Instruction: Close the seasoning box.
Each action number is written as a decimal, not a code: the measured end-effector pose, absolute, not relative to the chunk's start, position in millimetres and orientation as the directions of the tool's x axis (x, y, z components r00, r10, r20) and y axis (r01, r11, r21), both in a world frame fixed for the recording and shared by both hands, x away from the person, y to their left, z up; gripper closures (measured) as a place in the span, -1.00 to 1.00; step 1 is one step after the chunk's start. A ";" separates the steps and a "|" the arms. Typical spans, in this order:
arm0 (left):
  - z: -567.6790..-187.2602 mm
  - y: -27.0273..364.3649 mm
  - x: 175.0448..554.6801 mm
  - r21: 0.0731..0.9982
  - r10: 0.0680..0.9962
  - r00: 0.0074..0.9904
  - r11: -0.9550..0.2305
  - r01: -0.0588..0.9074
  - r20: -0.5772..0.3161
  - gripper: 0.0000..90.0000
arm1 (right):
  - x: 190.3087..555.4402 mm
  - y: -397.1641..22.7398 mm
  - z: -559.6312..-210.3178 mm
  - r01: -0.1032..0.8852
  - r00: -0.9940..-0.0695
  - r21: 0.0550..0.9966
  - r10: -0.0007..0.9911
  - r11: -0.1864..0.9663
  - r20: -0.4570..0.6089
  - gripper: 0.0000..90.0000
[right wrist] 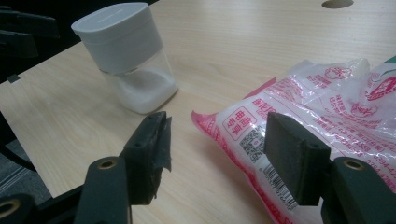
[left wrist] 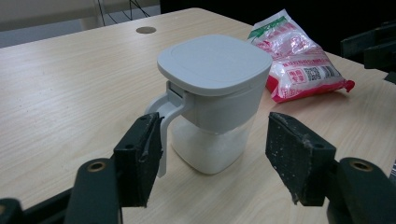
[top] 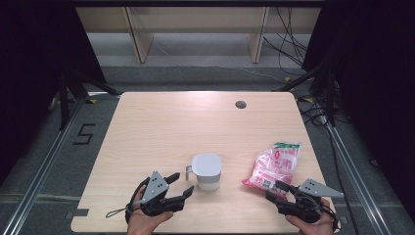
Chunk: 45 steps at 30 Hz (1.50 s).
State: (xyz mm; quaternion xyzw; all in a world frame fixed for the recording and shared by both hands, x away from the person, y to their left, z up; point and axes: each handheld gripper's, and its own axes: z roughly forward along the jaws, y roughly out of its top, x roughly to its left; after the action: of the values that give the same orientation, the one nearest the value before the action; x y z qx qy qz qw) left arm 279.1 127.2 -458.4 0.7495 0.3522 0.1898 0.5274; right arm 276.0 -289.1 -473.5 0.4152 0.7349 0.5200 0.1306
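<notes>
resting at the table's (top: 147, 127) near edge, the left gripper (top: 178, 186) gapes empty just beside an upright lidded jar (top: 206, 171), handle toward it. right of that, a pink bag (top: 273, 165) lies flat, long axis running roughly near-to-far, its near end apparently between the spread jaws of the right gripper (top: 278, 191).

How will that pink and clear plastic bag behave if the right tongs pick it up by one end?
The bag will probably flop and sag, since its thin film lies wrinkled on the table. The white grains inside would likely slide to the low end. The glossy film may slip between the pads, so pinching a bunched fold seems safer.
</notes>
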 end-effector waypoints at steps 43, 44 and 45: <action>-513.7 112.2 254.9 0.851 0.697 0.714 -0.331 0.407 -0.071 -0.43 | 246.9 -282.2 -485.2 0.483 -0.691 0.816 0.711 0.318 0.131 -0.17; -514.3 112.5 254.7 0.849 0.693 0.718 -0.345 0.400 -0.057 -0.43 | 244.5 -280.6 -485.3 0.509 -0.675 0.803 0.722 0.309 0.150 -0.17; -515.5 110.4 253.1 0.853 0.696 0.714 -0.324 0.409 -0.078 -0.43 | 246.4 -281.7 -486.4 0.471 -0.701 0.815 0.704 0.339 0.113 -0.17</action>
State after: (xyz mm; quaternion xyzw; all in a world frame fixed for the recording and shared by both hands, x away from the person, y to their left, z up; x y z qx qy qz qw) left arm 253.1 110.4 -515.5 0.7991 0.3457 0.1535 0.4674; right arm 246.4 -281.7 -486.4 0.3637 0.8076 0.4454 0.1308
